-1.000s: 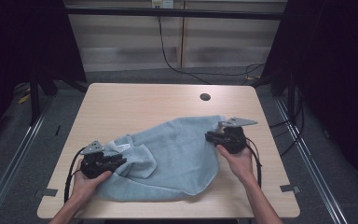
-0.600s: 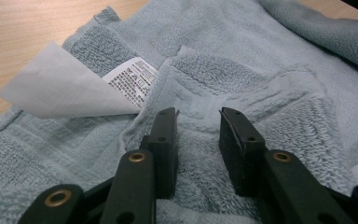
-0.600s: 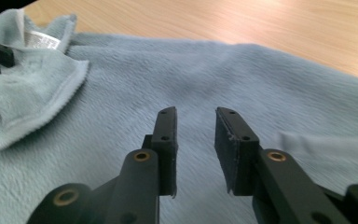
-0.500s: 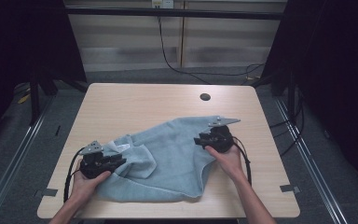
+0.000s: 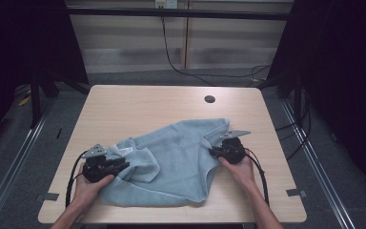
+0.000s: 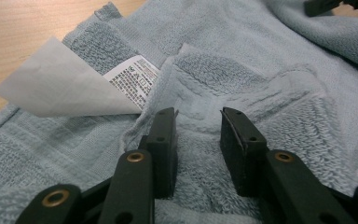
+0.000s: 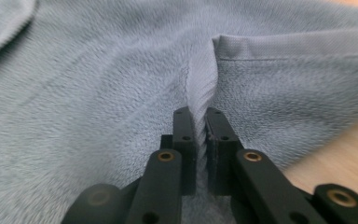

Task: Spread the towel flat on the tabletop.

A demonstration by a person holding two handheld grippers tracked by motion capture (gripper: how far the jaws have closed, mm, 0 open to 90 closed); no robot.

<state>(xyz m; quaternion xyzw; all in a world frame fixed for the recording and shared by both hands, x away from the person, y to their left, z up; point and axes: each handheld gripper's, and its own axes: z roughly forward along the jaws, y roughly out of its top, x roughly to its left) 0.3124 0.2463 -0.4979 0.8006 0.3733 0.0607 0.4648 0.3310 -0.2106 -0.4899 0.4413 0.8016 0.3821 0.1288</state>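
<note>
A light blue towel point(image 5: 171, 162) lies crumpled on the wooden table point(image 5: 143, 105). My left gripper point(image 5: 119, 167) sits at its left corner, which is folded over onto the cloth. In the left gripper view a thick bunch of towel point(image 6: 261, 60) fills the gap between the jaws point(image 6: 198, 126), beside a printed care label point(image 6: 133, 79) and a white paper tag point(image 6: 60, 88). My right gripper point(image 5: 215, 151) is at the towel's right edge. Its jaws point(image 7: 200, 116) have just been closing and now pinch a thin upright fold of towel point(image 7: 98, 93) near the hem.
A small dark round hole point(image 5: 209, 99) marks the table's far side. Bare wood shows beyond the towel and along the right edge point(image 7: 345, 158). Black cables point(image 5: 262, 176) trail from both grippers toward the front edge. Dark frames and floor rails flank the table.
My right gripper has sunk toward the table at the towel's right edge, and the cloth there has come down with it. The left gripper has stayed put.
</note>
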